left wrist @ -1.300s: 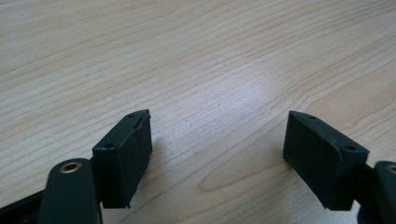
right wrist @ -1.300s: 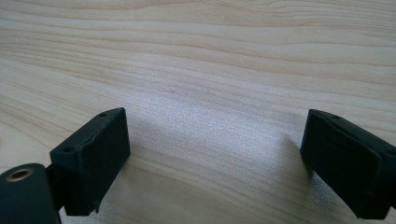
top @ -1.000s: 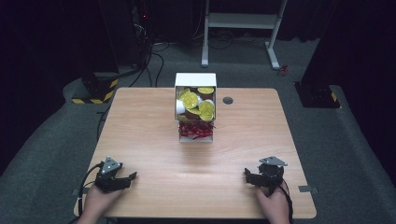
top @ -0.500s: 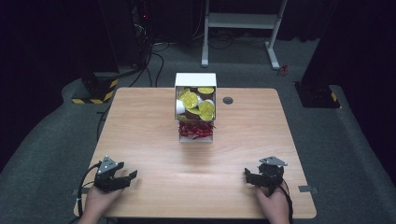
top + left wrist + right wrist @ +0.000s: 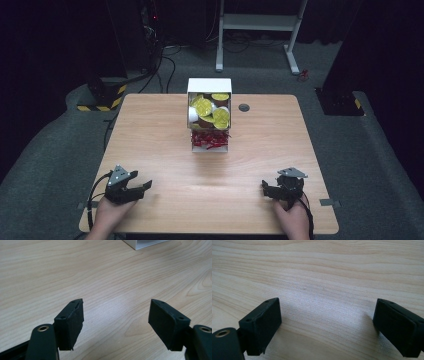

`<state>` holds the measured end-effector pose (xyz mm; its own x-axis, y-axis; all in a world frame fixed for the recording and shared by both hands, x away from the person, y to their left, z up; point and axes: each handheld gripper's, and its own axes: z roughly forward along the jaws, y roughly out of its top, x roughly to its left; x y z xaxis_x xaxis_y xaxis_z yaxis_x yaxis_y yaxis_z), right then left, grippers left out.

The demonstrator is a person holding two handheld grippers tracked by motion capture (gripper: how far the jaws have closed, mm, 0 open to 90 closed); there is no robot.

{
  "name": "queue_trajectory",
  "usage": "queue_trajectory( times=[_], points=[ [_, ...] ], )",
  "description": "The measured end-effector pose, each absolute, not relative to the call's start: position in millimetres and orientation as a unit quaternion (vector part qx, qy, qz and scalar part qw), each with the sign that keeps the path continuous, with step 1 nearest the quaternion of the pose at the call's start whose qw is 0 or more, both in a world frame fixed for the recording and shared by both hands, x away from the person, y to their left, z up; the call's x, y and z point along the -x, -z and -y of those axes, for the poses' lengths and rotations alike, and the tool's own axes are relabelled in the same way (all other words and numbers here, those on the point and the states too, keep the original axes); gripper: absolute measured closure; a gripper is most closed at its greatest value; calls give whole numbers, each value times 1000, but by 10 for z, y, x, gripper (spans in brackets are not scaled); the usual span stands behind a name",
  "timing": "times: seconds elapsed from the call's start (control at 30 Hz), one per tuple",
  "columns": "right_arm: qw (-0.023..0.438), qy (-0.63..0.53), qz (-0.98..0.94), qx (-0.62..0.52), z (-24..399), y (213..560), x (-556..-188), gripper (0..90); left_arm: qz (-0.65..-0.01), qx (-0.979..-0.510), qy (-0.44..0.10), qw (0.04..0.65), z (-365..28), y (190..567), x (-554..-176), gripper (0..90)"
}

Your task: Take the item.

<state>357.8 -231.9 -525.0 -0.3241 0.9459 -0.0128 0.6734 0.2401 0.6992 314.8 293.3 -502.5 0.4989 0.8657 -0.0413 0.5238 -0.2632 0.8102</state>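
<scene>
both your left gripper (image 5: 145, 185) and right gripper (image 5: 263, 187) rest near the table's front edge, jaws spread wide and empty. the white open-topped cardboard box (image 5: 208, 86) of yellow-lidded cups (image 5: 203, 106) sits well apart, mid-table toward the far edge. approach level, and keep the jaws wide until they flank one cup.

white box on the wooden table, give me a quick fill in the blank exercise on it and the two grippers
1. The white cardboard box holds round cups with ____ lids.
2. The shredded paper at the box's near end is ____.
3. The black fingers of the left gripper stand ____, with nothing between them.
4. Both the left gripper and the right gripper sit near the ____ edge of the light wooden table.

Missing words: yellow; red; open; near
</scene>
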Motion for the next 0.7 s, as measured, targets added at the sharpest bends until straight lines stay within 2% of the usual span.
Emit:
queue_trajectory(
  times=[0.2,0.7],
  points=[
    [224,-304,-755,-536,2319,5250,-3578,80,-450,-771,-217,394,-2881,4932,-3208,295],
    [224,-304,-755,-536,2319,5250,-3579,79,-463,-749,-224,418,-2559,4731,-3270,295]
  ],
)
